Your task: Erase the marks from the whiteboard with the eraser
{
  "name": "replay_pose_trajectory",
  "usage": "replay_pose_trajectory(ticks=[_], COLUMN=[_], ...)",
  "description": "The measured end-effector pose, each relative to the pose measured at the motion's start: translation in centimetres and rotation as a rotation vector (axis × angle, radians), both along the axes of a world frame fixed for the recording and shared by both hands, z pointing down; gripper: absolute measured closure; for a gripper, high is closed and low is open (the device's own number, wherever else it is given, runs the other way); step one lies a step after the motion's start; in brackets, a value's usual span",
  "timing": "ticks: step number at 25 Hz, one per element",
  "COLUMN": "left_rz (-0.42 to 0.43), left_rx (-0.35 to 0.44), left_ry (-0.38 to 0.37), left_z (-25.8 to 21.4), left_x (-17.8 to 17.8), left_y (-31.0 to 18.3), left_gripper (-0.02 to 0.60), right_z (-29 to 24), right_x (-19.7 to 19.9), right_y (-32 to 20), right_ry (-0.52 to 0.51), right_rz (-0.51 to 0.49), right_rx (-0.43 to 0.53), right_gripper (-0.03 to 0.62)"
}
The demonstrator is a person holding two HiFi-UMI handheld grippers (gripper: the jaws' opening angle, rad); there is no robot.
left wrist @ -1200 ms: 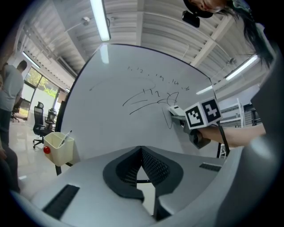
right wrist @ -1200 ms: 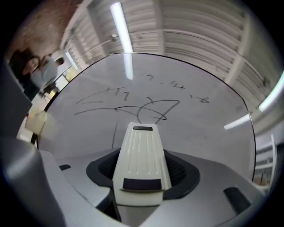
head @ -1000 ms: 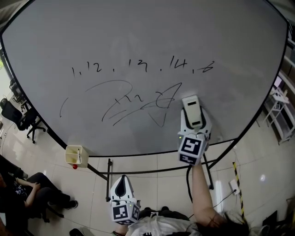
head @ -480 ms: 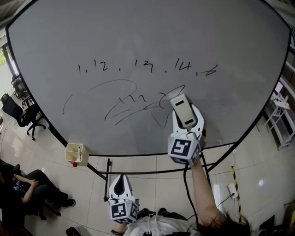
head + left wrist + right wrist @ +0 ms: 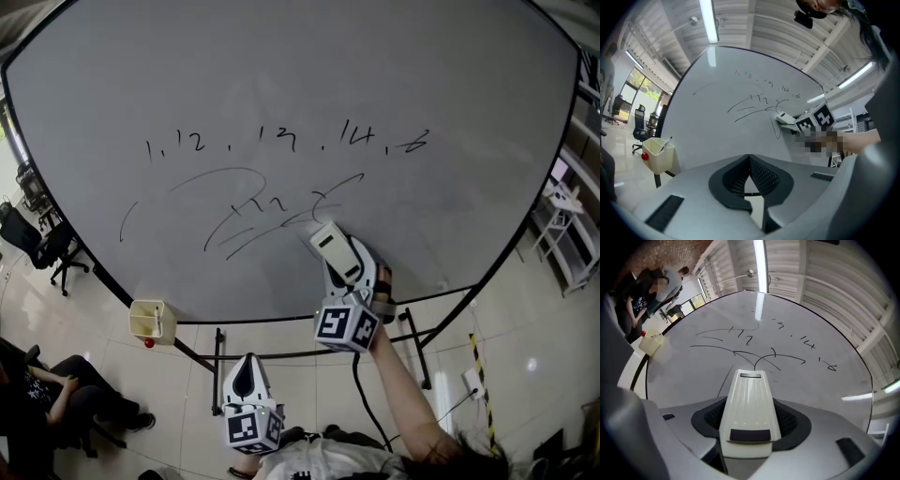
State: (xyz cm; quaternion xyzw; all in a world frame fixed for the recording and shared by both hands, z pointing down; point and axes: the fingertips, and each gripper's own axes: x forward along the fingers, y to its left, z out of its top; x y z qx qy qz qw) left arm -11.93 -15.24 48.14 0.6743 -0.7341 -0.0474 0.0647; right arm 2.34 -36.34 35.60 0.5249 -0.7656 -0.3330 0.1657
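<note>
The whiteboard (image 5: pixel 281 75) filled most of the room in front of me, tilted on its black frame. Across its middle ran a row of small numbers (image 5: pixel 281 139), and under them a loose black scribble (image 5: pixel 253 211). Off to the lower left a seated person (image 5: pixel 56 394) waited near a black office chair (image 5: pixel 37 239).

The right claw (image 5: pixel 349 267) was up at the board, clamped on a cream eraser (image 5: pixel 335 246). The eraser's far end sat just under the right end of the scribble, near the board's bottom edge. It seemed pressed flat against the surface, though I couldn't be sure from where I stood.

The left claw (image 5: pixel 750 161) hung low, well below the board, its jaws closed together on nothing. A beige pen cup (image 5: pixel 150 319) clung to the board's lower left edge, one marker (image 5: pixel 664 143) poking out.
</note>
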Motion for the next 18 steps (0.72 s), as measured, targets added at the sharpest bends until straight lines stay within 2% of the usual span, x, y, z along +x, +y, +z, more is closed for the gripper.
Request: replay_pose_trajectory(ticks=[2,5,7,9,10,12,13,14,15,16,18], left_rz=[0.007,0.001,-0.012,-0.024,-0.027,-0.027,-0.026,-0.025,-0.024,-0.022,-0.022], left_rx=[-0.005,-0.008,-0.003,-0.013,-0.018,-0.018,-0.014,-0.008,-0.003,-0.002,-0.003], left_ry=[-0.009,-0.011,-0.005,0.001,0.005,0.010,0.011,0.011,0.010,0.009,0.005], left_z=[-0.2,0.3,0.6,0.6,0.6,0.6,0.5,0.4,0.3,0.2,0.1], left_x=[0.2,-0.1,-0.5,-0.9,-1.1,-1.2,-1.2,-1.1,-0.9,-0.9,-0.9], left_y=[0.0,0.1,0.3,0.5,0.5,0.3,0.3,0.3,0.4,0.5,0.6], left_gripper=[0.588,0.588,0.588,0.588,0.588,0.588,0.588,0.588,0.588,0.588,0.588], right_z=[-4.0,-13.3,-16.3,-14.0,-11.2,-4.8,-2.7,-1.8,-2.4,-4.2,-9.7], right_x=[1.9,6.7,8.5,6.7,4.5,-0.1,-1.5,-2.0,-1.6,-0.6,2.7], right_y=[-0.6,-1.8,-2.0,-1.6,-1.1,-0.1,0.3,0.4,0.3,0.0,-1.0], right_ry=[-0.078,-0.329,-0.443,-0.410,-0.338,-0.123,-0.023,0.031,0.028,-0.019,-0.172], right_rz=[0.020,0.071,0.087,0.065,0.039,-0.008,-0.017,-0.019,-0.016,-0.005,0.041], right_rx=[0.029,0.100,0.111,0.085,0.057,0.016,0.014,0.016,0.019,0.029,0.070], right_gripper=[0.312,0.312,0.312,0.312,0.312,0.312,0.312,0.312,0.312,0.312,0.312])
